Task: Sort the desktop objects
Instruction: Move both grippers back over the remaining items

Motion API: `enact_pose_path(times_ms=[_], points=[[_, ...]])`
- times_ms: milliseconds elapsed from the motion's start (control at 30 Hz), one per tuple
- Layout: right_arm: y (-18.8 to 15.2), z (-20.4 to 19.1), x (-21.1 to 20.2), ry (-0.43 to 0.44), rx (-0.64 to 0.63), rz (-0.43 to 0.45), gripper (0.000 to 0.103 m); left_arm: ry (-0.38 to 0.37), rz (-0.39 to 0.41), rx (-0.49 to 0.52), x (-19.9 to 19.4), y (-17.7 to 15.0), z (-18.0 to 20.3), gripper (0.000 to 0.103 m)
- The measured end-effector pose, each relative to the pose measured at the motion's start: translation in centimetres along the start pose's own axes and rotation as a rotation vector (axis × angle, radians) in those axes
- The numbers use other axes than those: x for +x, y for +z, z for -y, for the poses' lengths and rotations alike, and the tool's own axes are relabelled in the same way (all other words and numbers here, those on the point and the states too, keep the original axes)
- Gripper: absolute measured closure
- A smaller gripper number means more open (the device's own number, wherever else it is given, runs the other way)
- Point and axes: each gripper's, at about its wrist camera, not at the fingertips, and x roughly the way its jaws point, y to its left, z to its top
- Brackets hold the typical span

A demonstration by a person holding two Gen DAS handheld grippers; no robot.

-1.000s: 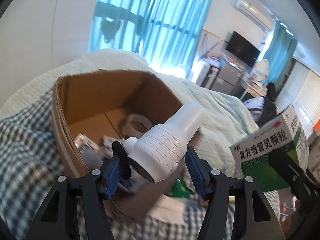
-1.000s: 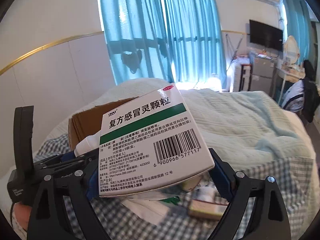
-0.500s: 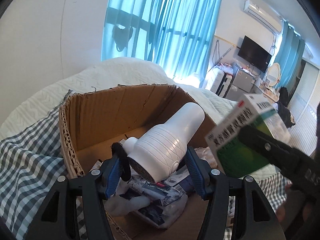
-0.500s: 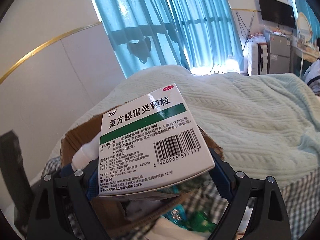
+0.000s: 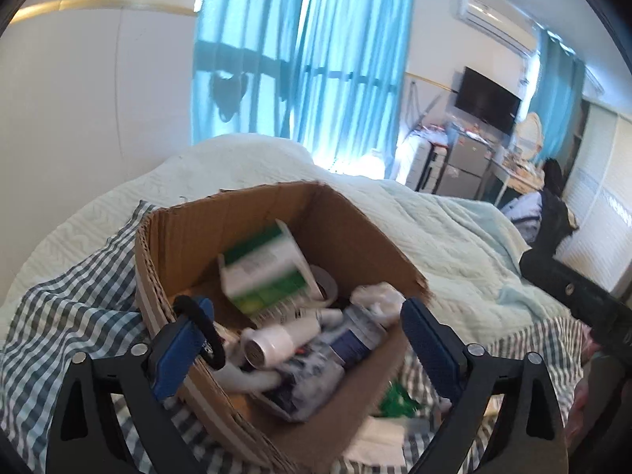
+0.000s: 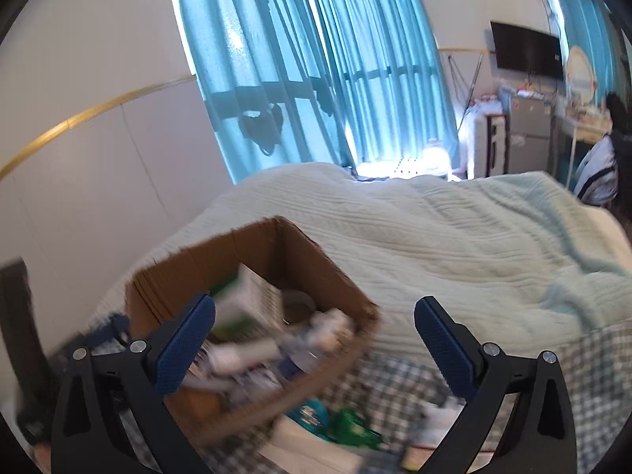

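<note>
Medicine box (image 5: 272, 272) and white bottle (image 5: 280, 341) now lie in the carton (image 5: 355, 237); both grippers opening, empty.

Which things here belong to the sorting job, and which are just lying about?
Job:
- cardboard box
- green-and-white medicine box inside it
- white bottle inside it
- left gripper, opening, nothing between its pads
- right gripper, likewise

Lying about:
- pale quilt
- blue curtains
- wall television

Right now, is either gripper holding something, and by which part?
Nothing is held. The left gripper and right gripper are both opening with nothing between their jaws; the green-and-white medicine box lies inside the brown cardboard box.
</note>
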Motion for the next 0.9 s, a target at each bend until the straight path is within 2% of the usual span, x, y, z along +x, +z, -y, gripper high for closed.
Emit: enact_pose_path(times_ms=[200, 433, 567, 700, 800, 900], points=[[-3.3, 3.3, -3.5, -0.119, -0.049, -0.019, 0.001, -0.059, -0.042, 0.049, -1.9, -2.8, 4.3, 0.003], [-7.4, 8.6, -4.7, -0.191, 0.015, -0.088, 0.001, -0.101, -0.110, 0.081, -1.6, -7.1, 9.2, 0.003], [-10.1, 10.8, -4.1, -0.204, 0.055, -0.121, 0.001, -0.101, -0.156, 0.115, 0.2, -10.2, 10.9, 0.003], [-13.0, 12.0, -2.7, -0.185, 0.085, -0.146, 0.001, -0.150, -0.217, 0.104, 3.2, -13.3, 11.1, 0.003], [-14.2, 11.9, -1.1, -0.209, 0.044, -0.187, 0.001, -0.102, -0.307, 0.091, 6.1, -15.7, 10.5, 0.003], [-14.4, 11.9, -0.1, -0.188, 0.008, -0.213, 0.001, -0.065, -0.387, 0.077, 8.3, -17.7, 9.5, 0.003]])
